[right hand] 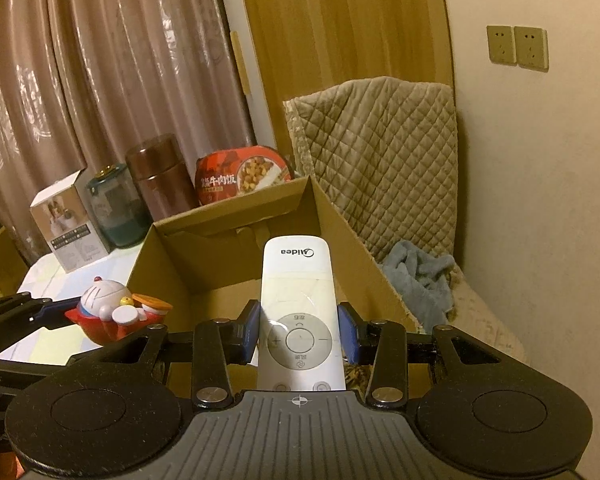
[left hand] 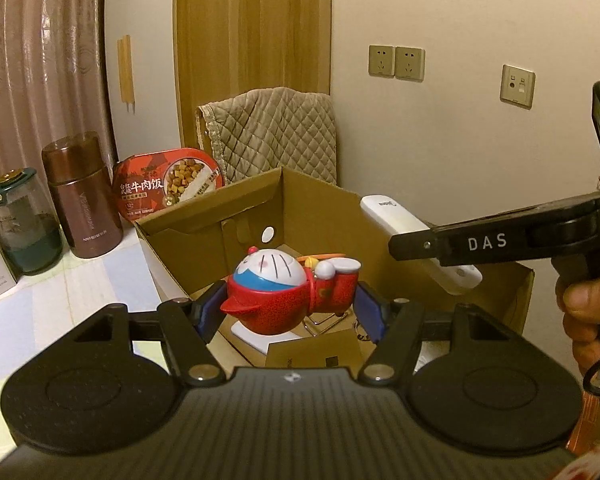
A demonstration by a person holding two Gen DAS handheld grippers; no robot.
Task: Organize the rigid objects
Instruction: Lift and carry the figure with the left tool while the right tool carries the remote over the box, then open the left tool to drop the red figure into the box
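Observation:
My left gripper (left hand: 290, 312) is shut on a red and blue Doraemon figure (left hand: 288, 284) and holds it over the near edge of an open cardboard box (left hand: 316, 200). My right gripper (right hand: 300, 330) is shut on a white Midea remote (right hand: 298, 304) and holds it above the same box (right hand: 228, 216). In the left wrist view the remote (left hand: 416, 236) and the right gripper's finger (left hand: 460, 240) come in from the right. In the right wrist view the figure (right hand: 112, 312) hangs at the left. A white item and a tan card (left hand: 312, 354) lie inside the box.
Behind the box stand a red beef rice meal box (left hand: 168, 184), a brown flask (left hand: 82, 196) and a glass jar (left hand: 20, 224). A white carton (right hand: 68, 224) stands further left. A quilted chair back (right hand: 384, 160) with a blue cloth (right hand: 420, 276) is to the right.

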